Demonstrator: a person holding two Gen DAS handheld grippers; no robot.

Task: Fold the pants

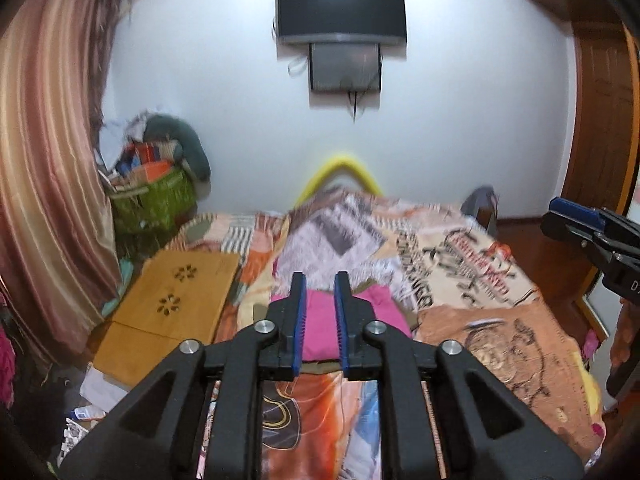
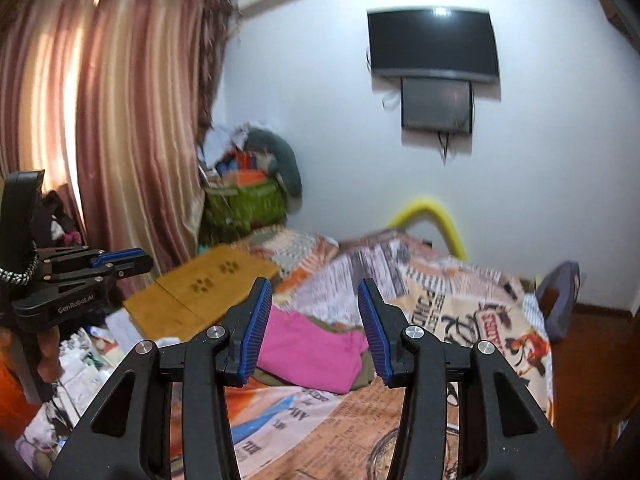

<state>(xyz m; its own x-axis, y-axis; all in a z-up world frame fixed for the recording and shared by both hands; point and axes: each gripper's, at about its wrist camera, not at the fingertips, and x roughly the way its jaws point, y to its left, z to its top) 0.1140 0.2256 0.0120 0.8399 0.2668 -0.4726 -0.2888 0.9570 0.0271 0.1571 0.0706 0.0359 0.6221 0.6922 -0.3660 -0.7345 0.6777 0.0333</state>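
Folded pink pants (image 2: 310, 350) lie on an olive garment (image 2: 366, 372) in the middle of the bed; they also show in the left wrist view (image 1: 320, 320). My left gripper (image 1: 320, 280) hovers above and short of them, its jaws a narrow gap apart and empty. It also shows at the left of the right wrist view (image 2: 136, 260). My right gripper (image 2: 316, 286) is open wide and empty, raised above the pants. It also shows at the right edge of the left wrist view (image 1: 560, 216).
The bed has a patterned sheet (image 1: 480, 264). A wooden lap table (image 1: 176, 296) lies at its left edge. A green basket (image 1: 156, 200) of clutter stands in the corner by the curtain (image 1: 44, 168). A TV (image 1: 340, 12) hangs on the wall. A wooden door (image 1: 600, 128) is right.
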